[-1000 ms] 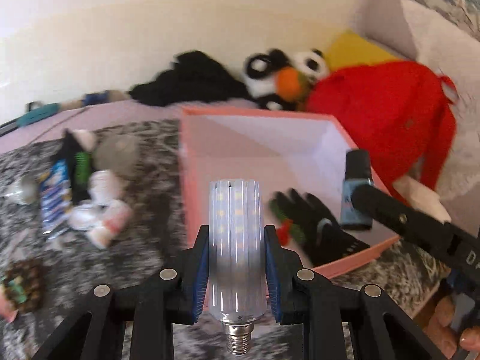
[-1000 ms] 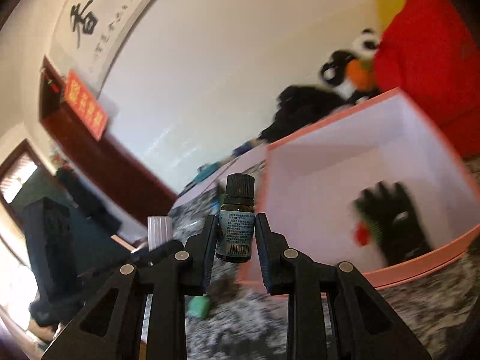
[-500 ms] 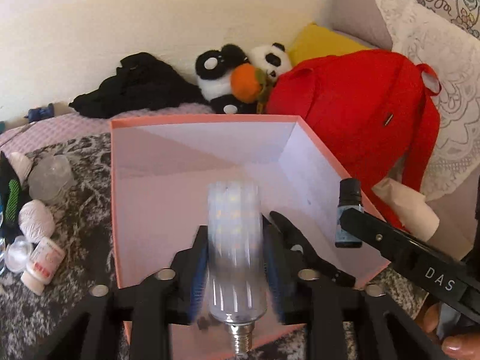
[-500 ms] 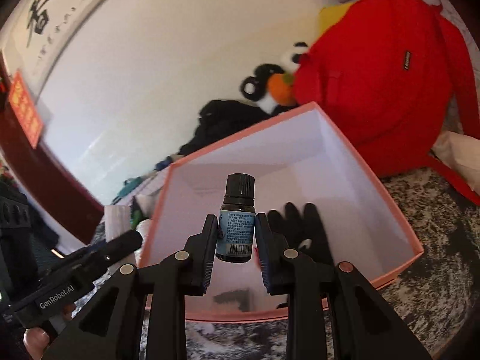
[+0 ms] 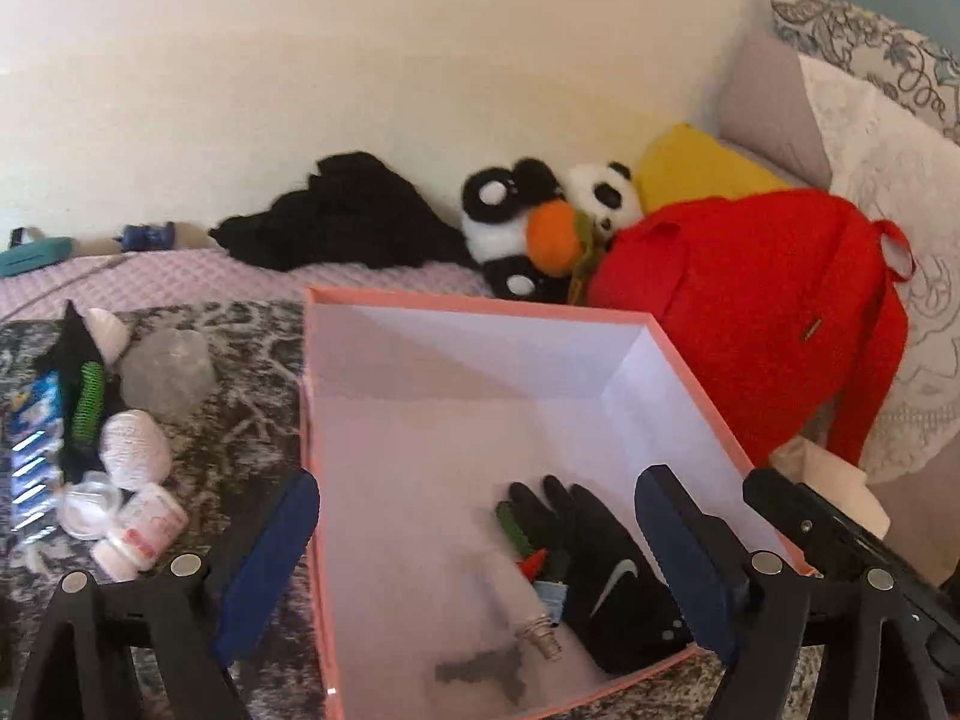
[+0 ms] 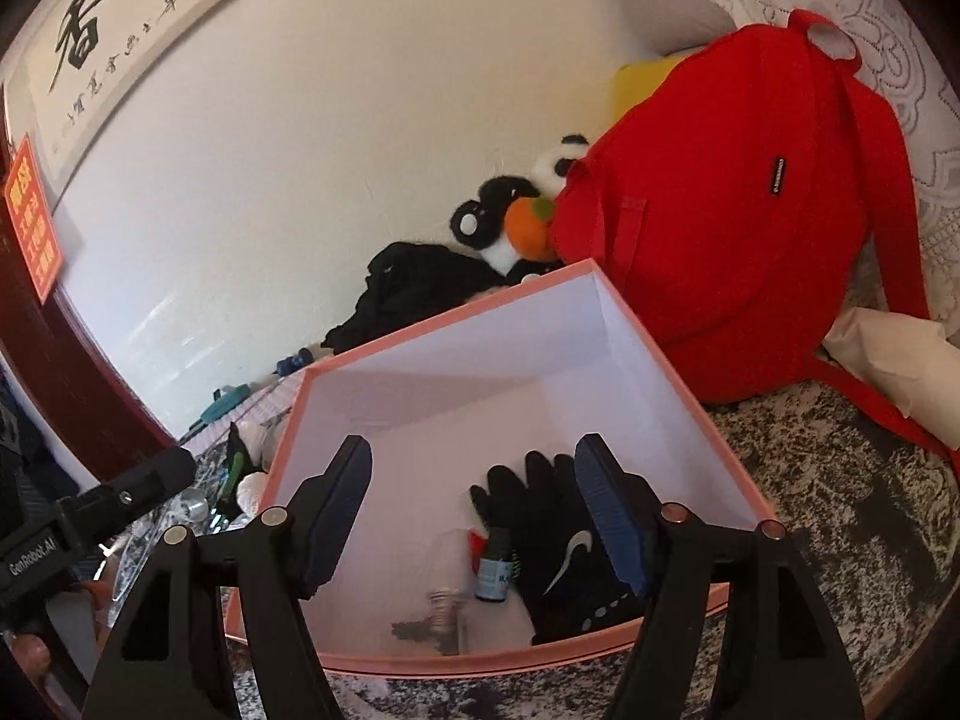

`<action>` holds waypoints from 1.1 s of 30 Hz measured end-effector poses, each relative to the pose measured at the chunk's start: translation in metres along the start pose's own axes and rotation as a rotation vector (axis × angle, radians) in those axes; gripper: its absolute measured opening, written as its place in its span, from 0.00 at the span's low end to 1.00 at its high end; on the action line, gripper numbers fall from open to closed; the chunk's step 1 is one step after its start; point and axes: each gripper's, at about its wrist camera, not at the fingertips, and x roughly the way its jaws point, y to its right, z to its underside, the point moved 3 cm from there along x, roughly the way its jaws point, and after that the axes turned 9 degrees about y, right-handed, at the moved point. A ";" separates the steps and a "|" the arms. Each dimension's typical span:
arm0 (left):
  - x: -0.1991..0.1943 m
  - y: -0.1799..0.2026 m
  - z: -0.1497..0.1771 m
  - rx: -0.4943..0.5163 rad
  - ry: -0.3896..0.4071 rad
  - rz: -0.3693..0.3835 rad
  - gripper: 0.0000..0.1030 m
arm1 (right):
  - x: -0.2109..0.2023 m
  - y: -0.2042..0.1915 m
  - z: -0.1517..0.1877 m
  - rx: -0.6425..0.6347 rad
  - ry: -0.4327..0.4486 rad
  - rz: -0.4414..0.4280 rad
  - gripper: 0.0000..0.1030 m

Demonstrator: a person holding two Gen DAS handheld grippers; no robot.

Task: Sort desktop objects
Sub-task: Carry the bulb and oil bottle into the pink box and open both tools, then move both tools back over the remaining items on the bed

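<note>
Both grippers hang wide open and empty over the pink-rimmed cardboard box with white inner walls (image 5: 456, 304): the left gripper (image 5: 477, 558) has its blue-padded jaws spread to either side of the box's near half, and the right gripper (image 6: 474, 516) is spread just as far. Inside the box lie a black glove with a white swoosh (image 5: 606, 570), the small dark glass bottle with a pale blue label (image 6: 495, 570) just left of it, and the ribbed white LED corn bulb (image 5: 540, 642), blurred here (only its metal screw base reads clearly), near the front wall. So three things appear sorted. What is left, by my judgement, is the cluster on the dark marbled surface (image 5: 252, 456) to the left of the box: a white yarn ball (image 5: 135, 447), a small white pill bottle with red print (image 5: 144, 531), a blue striped packet (image 5: 33, 450) and a cloudy grey lump (image 5: 168, 375). Half a second ago the left gripper was clamped on the bulb and the right one on the bottle, both held above the box; now both items are released inside it.
</note>
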 end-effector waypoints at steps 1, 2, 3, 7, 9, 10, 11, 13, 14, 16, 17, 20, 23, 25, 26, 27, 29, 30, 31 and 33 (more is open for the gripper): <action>-0.006 -0.004 -0.001 -0.002 0.004 -0.009 0.87 | -0.001 -0.004 0.000 0.001 0.000 -0.008 0.72; -0.011 -0.008 -0.001 -0.001 0.007 -0.019 0.87 | -0.001 -0.009 0.001 0.000 0.001 -0.016 0.72; -0.016 -0.012 -0.002 0.001 0.010 -0.029 0.87 | -0.002 -0.015 0.001 0.000 0.002 -0.023 0.72; -0.046 -0.036 -0.001 0.018 0.020 -0.097 0.87 | -0.006 -0.047 0.007 -0.022 0.001 -0.080 0.72; -0.063 -0.053 0.001 0.026 0.024 -0.143 0.87 | -0.006 -0.069 0.013 -0.048 0.000 -0.110 0.72; -0.072 -0.063 0.002 0.027 0.026 -0.165 0.87 | -0.005 -0.081 0.016 -0.063 -0.001 -0.126 0.72; -0.080 -0.073 0.003 0.023 0.027 -0.186 0.87 | -0.005 -0.092 0.019 -0.079 -0.003 -0.140 0.72; -0.095 -0.098 0.010 -0.005 0.018 -0.228 0.87 | -0.004 -0.117 0.030 -0.117 -0.014 -0.174 0.72; -0.101 -0.113 0.014 -0.025 0.010 -0.248 0.87 | -0.004 -0.129 0.036 -0.134 -0.022 -0.195 0.72; -0.113 -0.143 0.023 -0.065 -0.005 -0.289 0.87 | -0.004 -0.154 0.050 -0.174 -0.035 -0.234 0.72; -0.120 -0.158 0.028 -0.085 -0.013 -0.309 0.87 | -0.005 -0.167 0.057 -0.194 -0.042 -0.253 0.72; -0.138 -0.202 0.041 -0.146 -0.036 -0.370 0.87 | -0.006 -0.206 0.081 -0.249 -0.076 -0.319 0.72; -0.157 -0.246 0.055 -0.207 -0.059 -0.430 0.87 | -0.005 -0.241 0.107 -0.307 -0.120 -0.375 0.72; -0.170 -0.276 0.064 -0.248 -0.075 -0.471 0.87 | -0.003 -0.263 0.125 -0.355 -0.154 -0.406 0.72; -0.175 -0.290 0.069 -0.270 -0.084 -0.486 0.87 | -0.001 -0.273 0.136 -0.383 -0.174 -0.419 0.72; -0.173 -0.301 0.075 -0.299 -0.098 -0.482 0.87 | 0.002 -0.284 0.148 -0.415 -0.201 -0.431 0.72; -0.167 -0.322 0.091 -0.365 -0.138 -0.461 0.86 | 0.009 -0.300 0.171 -0.472 -0.254 -0.439 0.72; -0.164 -0.331 0.099 -0.395 -0.159 -0.451 0.85 | 0.014 -0.305 0.182 -0.499 -0.279 -0.437 0.72; -0.158 -0.336 0.106 -0.416 -0.184 -0.443 0.82 | 0.019 -0.310 0.193 -0.526 -0.304 -0.434 0.72; -0.148 -0.346 0.120 -0.455 -0.230 -0.427 0.76 | 0.030 -0.316 0.212 -0.559 -0.360 -0.434 0.72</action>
